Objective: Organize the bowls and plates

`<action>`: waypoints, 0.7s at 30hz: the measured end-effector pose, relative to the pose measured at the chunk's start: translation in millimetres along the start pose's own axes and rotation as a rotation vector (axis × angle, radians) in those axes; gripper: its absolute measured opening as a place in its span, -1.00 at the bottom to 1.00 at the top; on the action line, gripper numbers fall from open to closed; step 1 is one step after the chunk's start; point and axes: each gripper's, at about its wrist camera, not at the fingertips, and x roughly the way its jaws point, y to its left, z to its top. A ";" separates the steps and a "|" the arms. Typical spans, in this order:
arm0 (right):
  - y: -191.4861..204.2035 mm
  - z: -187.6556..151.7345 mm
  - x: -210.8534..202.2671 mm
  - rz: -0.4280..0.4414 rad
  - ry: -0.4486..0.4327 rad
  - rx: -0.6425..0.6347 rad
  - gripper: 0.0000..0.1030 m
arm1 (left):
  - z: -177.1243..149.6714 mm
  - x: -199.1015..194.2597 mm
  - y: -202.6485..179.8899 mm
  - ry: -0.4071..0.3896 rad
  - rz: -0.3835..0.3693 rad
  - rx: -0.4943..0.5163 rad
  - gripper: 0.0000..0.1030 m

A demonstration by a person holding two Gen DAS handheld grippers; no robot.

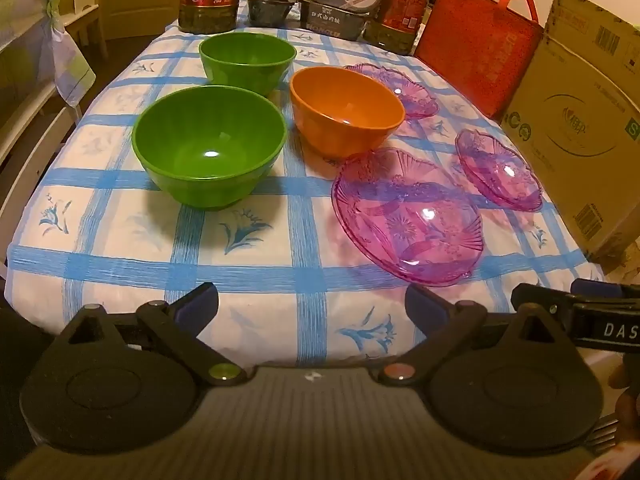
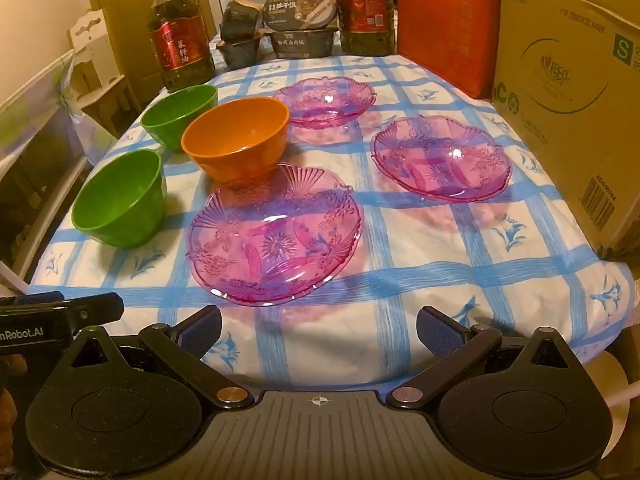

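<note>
With both the left gripper (image 1: 312, 308) and right gripper (image 2: 319, 328) spread wide and empty, the nearest pink plate (image 2: 276, 236) lay touching the orange bowl (image 2: 236, 142), so lifting it risked nudging that bowl.

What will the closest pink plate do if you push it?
The nearest pink plate looks like thin clear plastic, so probably light. It lies flat and shallow, so it should slide on the tablecloth rather than tip. Its glossy surface may be slippery.
</note>
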 end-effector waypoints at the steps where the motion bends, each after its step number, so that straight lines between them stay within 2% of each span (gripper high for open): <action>1: 0.2 -0.1 0.2 0.001 0.003 0.001 0.99 | 0.4 0.1 0.0 0.004 0.004 -0.004 0.92; 21: 2.3 -0.4 1.7 -0.003 0.000 0.001 0.99 | -0.7 1.4 -2.2 -0.008 0.001 -0.002 0.92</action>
